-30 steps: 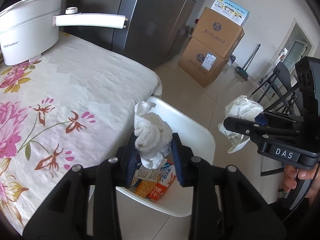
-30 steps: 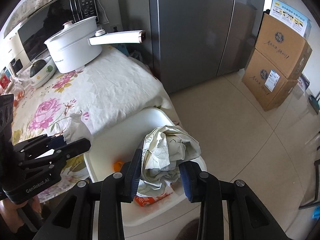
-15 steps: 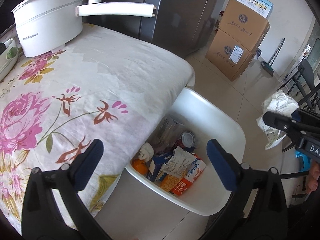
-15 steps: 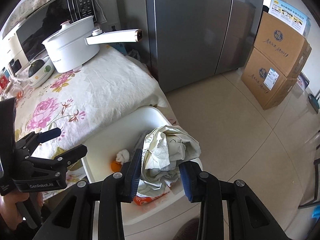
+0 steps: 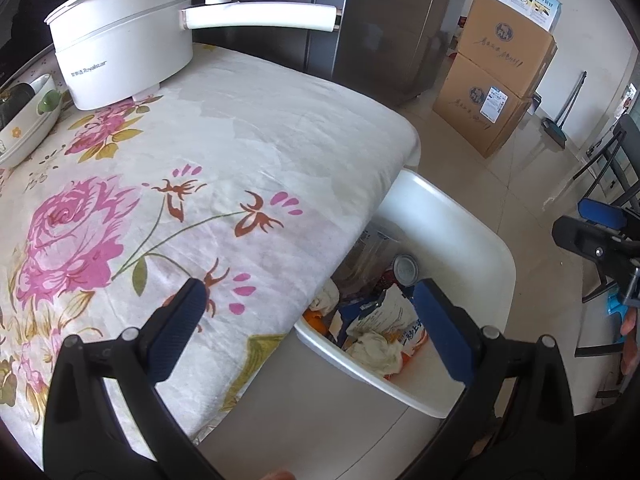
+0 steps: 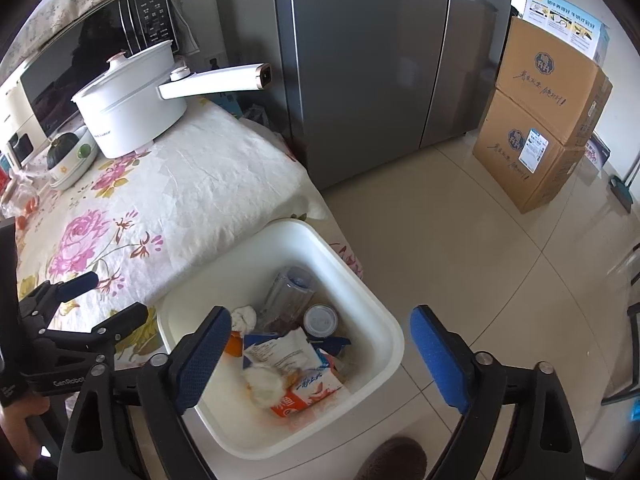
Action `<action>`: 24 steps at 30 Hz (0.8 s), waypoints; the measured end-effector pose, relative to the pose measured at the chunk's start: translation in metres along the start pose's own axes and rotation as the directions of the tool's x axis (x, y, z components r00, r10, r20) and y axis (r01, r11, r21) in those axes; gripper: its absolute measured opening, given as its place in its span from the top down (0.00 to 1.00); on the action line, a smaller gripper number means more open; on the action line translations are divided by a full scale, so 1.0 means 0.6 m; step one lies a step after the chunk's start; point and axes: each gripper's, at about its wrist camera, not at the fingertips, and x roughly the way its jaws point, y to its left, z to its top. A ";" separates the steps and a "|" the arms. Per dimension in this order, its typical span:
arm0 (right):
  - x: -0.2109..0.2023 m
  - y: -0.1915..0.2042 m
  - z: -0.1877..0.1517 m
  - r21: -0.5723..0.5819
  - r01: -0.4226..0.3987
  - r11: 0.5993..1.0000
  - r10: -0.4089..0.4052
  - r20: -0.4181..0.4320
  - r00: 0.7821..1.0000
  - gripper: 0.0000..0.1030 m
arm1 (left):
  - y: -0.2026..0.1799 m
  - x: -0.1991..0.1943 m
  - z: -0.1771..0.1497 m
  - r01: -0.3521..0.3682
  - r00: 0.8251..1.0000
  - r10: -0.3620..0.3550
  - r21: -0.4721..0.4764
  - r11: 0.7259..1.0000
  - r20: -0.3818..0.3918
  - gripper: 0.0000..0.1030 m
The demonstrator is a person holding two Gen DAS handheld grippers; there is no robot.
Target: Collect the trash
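Note:
A white trash bin (image 6: 288,229) stands on the floor against the table's edge. It holds a tissue wad (image 6: 244,318), a can (image 6: 320,319), a clear cup (image 6: 289,292), a milk carton (image 6: 310,394) and crumpled paper (image 6: 264,384). My right gripper (image 6: 320,360) hangs above the bin, its jaws opening, with nothing between them. My left gripper (image 5: 312,328) is open and empty over the table's edge and the bin (image 5: 460,220). The left gripper (image 6: 100,300) also shows at the left of the right wrist view. The right gripper's fingers (image 5: 580,236) reach in from the right edge of the left wrist view.
A floral tablecloth (image 5: 200,160) covers the table, which carries a white pot (image 5: 124,40) with a long handle and a bowl (image 5: 28,128). A grey fridge (image 6: 380,60), stacked cardboard boxes (image 6: 540,120) and a black chair frame (image 5: 608,168) stand around the tiled floor.
The left gripper let go of the white tissue, which dropped into the bin, and spread wide. The right gripper released the crumpled paper into the bin.

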 end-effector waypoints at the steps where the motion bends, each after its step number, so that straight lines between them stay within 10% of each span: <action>1: -0.001 -0.001 -0.001 -0.001 0.002 1.000 -0.002 0.006 1.000 0.00 | -0.001 -0.001 -0.001 -0.004 1.000 0.004 0.003 1.000 -0.001 0.00; 24: -0.158 0.050 -0.069 -0.027 0.122 0.992 -0.116 0.179 0.977 0.00 | -0.029 -0.191 -0.064 -0.119 0.990 0.122 -0.045 0.992 0.073 0.00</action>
